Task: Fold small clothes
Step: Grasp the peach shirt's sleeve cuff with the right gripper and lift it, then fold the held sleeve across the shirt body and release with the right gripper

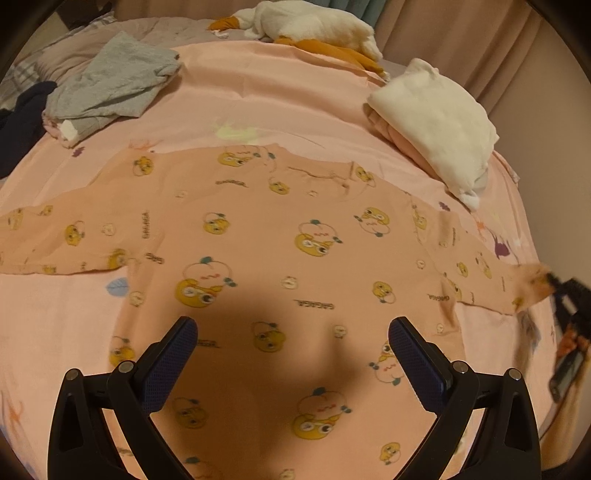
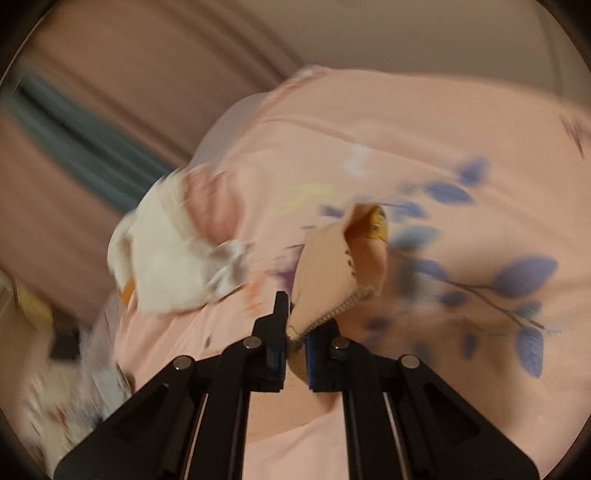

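Observation:
A pink long-sleeved top printed with yellow cartoon figures lies spread flat on the pink bed sheet. My left gripper hovers open over the lower body of the top, with nothing between its fingers. The top's left sleeve lies flat. The end of its right sleeve is lifted off the sheet. My right gripper is shut on that sleeve's cuff, and the cloth bunches up above the jaws. This gripper also shows at the right edge of the left wrist view as the right gripper.
A crumpled grey garment and a dark one lie at the far left. A folded white garment sits at the far right on pink cloth. A white and orange plush toy lies at the back. Curtains hang behind the bed.

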Demonstrator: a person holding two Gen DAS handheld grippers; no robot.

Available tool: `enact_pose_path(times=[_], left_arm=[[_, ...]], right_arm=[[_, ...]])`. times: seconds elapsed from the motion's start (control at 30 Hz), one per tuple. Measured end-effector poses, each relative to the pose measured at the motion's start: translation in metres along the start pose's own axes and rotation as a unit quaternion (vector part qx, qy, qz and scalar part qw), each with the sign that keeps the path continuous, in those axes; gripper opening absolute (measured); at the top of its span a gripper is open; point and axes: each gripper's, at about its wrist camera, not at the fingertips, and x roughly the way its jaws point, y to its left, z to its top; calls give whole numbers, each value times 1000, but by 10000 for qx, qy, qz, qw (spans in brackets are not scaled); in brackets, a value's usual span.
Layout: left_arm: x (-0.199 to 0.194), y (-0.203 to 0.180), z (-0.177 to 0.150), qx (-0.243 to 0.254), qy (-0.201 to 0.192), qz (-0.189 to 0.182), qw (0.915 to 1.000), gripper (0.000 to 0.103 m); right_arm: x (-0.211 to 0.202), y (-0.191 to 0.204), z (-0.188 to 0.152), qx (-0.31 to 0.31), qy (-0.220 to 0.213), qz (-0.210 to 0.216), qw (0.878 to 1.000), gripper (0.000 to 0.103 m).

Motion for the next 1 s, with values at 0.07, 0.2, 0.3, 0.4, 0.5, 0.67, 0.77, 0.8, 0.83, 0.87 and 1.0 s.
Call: enact_pose_path(times=[0.07,0.2,0.3,0.4,0.5,0.67,0.77,0.8,0.83,0.87,1.0], left_arm=[[-6,8,2,-51,-27,25,10000,102],[-19,27,3,-125,-90,80,9998,102],[-30,47,2,-246,-146,83,9996,102],[-38,69,1,-414,-196,142,9988,102],[-45,92,-1,-610,-233,201,9977,102],[-51,125,-1,-925,-309,333,9947,102],[-51,144,-2,-1142,-315,375,9923,102],[-50,149,-2,-1203,-308,395,9915,102],[-50,154,-3,-1239,-308,408,9910,102],[-49,157,-3,-1280,-300,428,9904,102],[-45,168,-4,-1422,-261,443,9885,102]], right_arm=[[-3,41,-3,-490,60,43,9988,9],[-4,122,-20,-1305,130,158,9912,8],[0,182,-42,-1888,162,276,9815,8],[8,234,-71,-2403,238,379,9697,8],[19,276,-106,-2896,309,451,9556,8],[55,330,-188,-3818,644,470,9208,8],[79,347,-237,-4317,940,432,8960,9],[87,349,-250,-4420,1051,423,8898,9],[97,349,-266,-4530,1204,404,8824,9],[103,352,-282,-4616,1309,402,8764,9],[127,354,-328,-4932,1655,288,8535,12]])
